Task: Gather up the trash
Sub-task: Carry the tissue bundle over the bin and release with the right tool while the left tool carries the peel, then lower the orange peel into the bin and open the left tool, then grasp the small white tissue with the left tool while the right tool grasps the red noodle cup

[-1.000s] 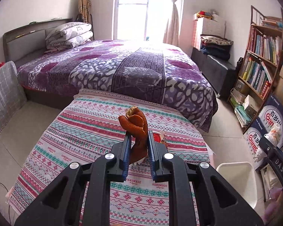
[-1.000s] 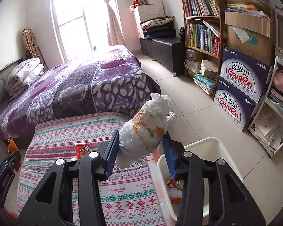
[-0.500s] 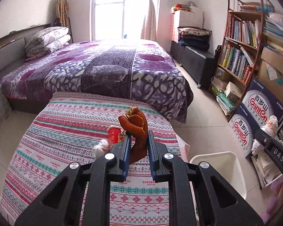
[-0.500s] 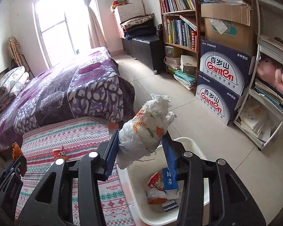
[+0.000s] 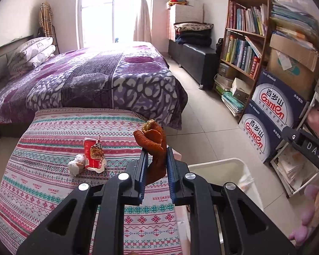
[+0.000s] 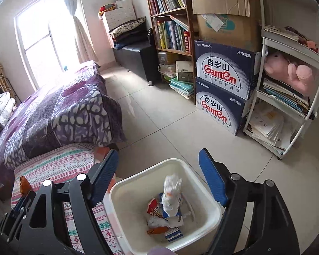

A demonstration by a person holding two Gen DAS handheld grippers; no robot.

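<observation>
My left gripper [image 5: 155,155] is shut on an orange peel [image 5: 153,138] and holds it above the right edge of the patterned tablecloth [image 5: 53,182]. A red snack wrapper [image 5: 94,154] and a crumpled white tissue [image 5: 76,165] lie on the cloth to its left. My right gripper [image 6: 158,170] is open and empty above the white bin [image 6: 212,210]. A crumpled white plastic bag [image 6: 171,193] is blurred inside the bin, above several other wrappers. The bin's rim [image 5: 214,163] also shows in the left wrist view, to the right of the table.
A purple bed [image 5: 85,80] stands behind the table. A bookshelf [image 5: 242,42], stacked blue water cartons [image 6: 221,87] and a white rack [image 6: 291,89] with a pink plush toy line the right wall. Tiled floor [image 6: 180,127] lies between.
My right gripper has swung over the bin, opened and let go of the white plastic bag, which now drops into the bin. My left gripper has moved right with the orange peel.
</observation>
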